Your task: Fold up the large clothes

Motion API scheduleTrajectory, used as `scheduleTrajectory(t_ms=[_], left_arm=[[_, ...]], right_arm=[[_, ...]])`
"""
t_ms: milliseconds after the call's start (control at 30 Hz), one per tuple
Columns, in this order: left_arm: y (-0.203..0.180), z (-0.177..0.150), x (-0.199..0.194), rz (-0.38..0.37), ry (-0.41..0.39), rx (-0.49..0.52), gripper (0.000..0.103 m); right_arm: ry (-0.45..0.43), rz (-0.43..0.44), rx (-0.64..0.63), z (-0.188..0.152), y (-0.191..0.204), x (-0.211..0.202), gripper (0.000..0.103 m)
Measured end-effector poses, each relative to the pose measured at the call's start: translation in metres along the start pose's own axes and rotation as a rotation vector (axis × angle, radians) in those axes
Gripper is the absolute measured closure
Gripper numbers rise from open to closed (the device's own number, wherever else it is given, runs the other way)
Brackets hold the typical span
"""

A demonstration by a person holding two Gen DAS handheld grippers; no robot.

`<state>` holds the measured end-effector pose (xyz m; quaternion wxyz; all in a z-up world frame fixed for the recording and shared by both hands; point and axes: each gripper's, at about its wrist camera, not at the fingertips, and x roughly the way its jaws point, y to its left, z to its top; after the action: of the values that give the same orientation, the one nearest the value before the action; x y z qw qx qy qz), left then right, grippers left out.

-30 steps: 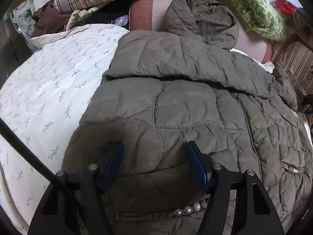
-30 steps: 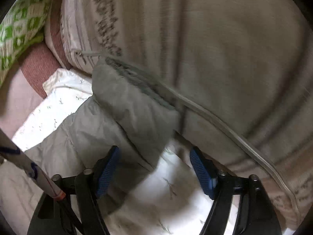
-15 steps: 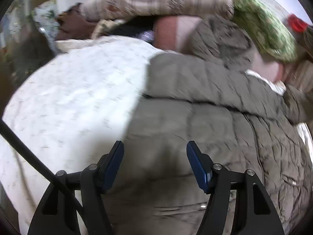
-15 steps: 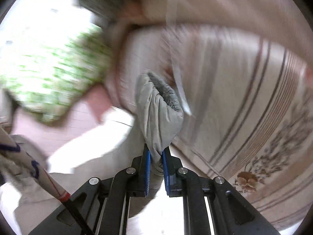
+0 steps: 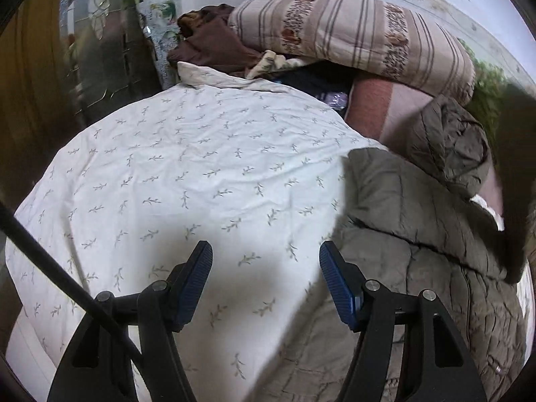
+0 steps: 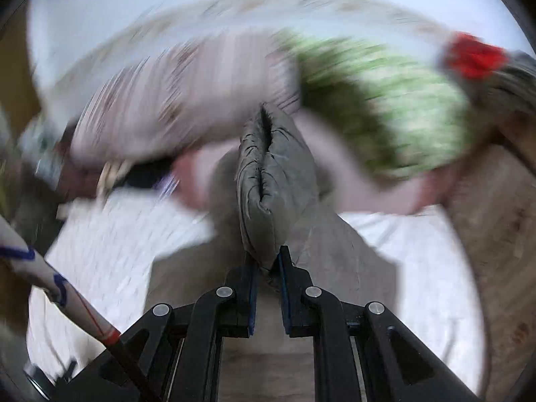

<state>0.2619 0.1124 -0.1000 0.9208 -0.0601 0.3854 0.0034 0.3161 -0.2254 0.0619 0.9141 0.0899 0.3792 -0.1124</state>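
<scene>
An olive quilted jacket (image 5: 412, 254) lies spread on the bed at the right of the left wrist view, one sleeve folded across its body. My left gripper (image 5: 266, 264) is open and empty, over the white sheet (image 5: 187, 181) just left of the jacket's edge. My right gripper (image 6: 267, 261) is shut on the jacket's sleeve cuff (image 6: 271, 181) and holds it lifted above the jacket's body (image 6: 268, 301). The right wrist view is motion-blurred.
A striped pillow (image 5: 351, 37), a pink cushion (image 5: 385, 107), brown clothes (image 5: 211, 47) and a green blanket (image 6: 385, 107) are piled at the head of the bed. A wooden cabinet (image 5: 30, 83) stands at the left. A dark blurred shape (image 5: 516, 181) hangs at the right.
My right gripper closed on the sleeve cuff and lifted it, swinging left. My left gripper moved left off the jacket to over the sheet, still open.
</scene>
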Motion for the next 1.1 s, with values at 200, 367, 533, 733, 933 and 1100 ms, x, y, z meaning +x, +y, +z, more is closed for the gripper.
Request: scheduleTrajectory(t_ms=[200,367,533,733,933,1100], left_arm=[[0.008,0.006,0.006,0.001,0.004,-0.014,0.038],[0.018,0.011,0.012,-0.006,0.020,-0.045,0.038],[0.022,0.009,0.016,-0.023,0.050,-0.069,0.038],[0.013,0.004,0.022,-0.007,0.080,-0.044,0.038],[0.006,0.002,0.028,0.015,0.077,-0.011,0.038],[0.001,0.002,0.033,0.016,0.087,0.009,0.038]], right_arm=[[0.244,0.049,-0.139,-0.075,0.096,0.143,0.090],[0.342,0.011,-0.220,-0.128,0.125,0.191,0.080],[0.277,0.131,-0.249,-0.133,0.117,0.136,0.019],[0.128,0.081,-0.214,-0.105,0.101,0.098,0.025],[0.270,0.043,-0.077,-0.094,0.096,0.186,0.047],[0.325,-0.017,-0.110,-0.118,0.113,0.233,0.044]])
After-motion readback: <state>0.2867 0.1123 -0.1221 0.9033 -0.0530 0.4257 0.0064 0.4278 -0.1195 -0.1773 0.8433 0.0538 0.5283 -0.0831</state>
